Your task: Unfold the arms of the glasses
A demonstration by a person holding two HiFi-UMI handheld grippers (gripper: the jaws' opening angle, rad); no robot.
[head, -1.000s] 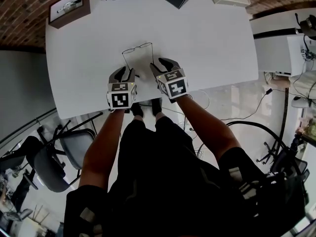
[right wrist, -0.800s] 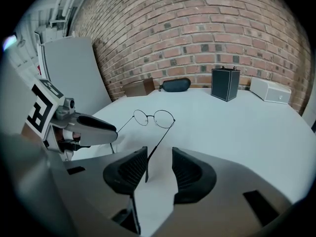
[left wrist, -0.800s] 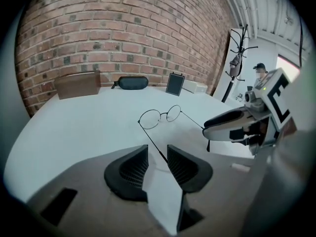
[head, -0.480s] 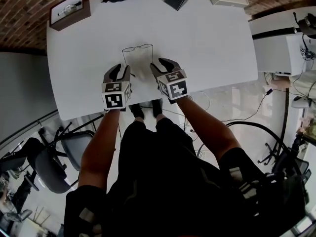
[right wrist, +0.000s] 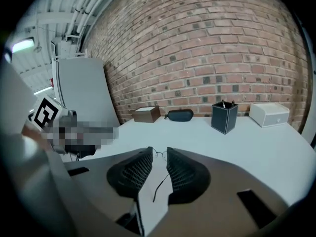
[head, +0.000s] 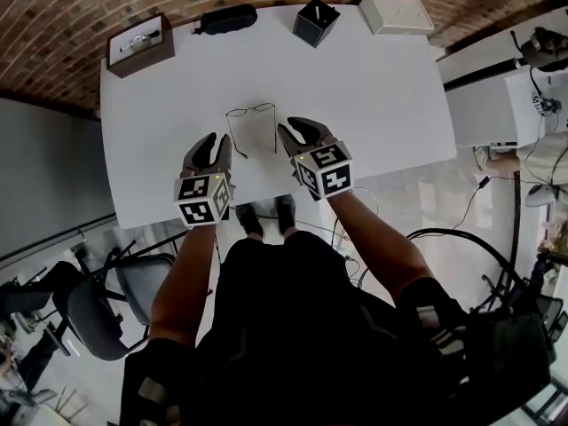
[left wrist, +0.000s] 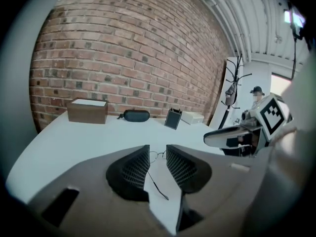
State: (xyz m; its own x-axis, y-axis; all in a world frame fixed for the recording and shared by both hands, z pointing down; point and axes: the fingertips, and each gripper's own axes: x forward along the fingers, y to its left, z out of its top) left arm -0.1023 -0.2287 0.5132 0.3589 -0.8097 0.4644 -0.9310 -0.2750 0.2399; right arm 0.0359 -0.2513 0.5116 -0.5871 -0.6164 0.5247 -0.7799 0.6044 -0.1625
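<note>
Well — thin wire specs (head: 251,109), both arms out.

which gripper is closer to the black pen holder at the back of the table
Right. The right gripper is almost directly below the pen holder in the head view, on the person's side of it; the left gripper is farther off to the left.

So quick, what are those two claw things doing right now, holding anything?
Left gripper: open and empty, jaws have just been closing slightly.
Right gripper: open and empty, jaws have just been closing more.
The glasses lie on the table, ungripped.
</note>
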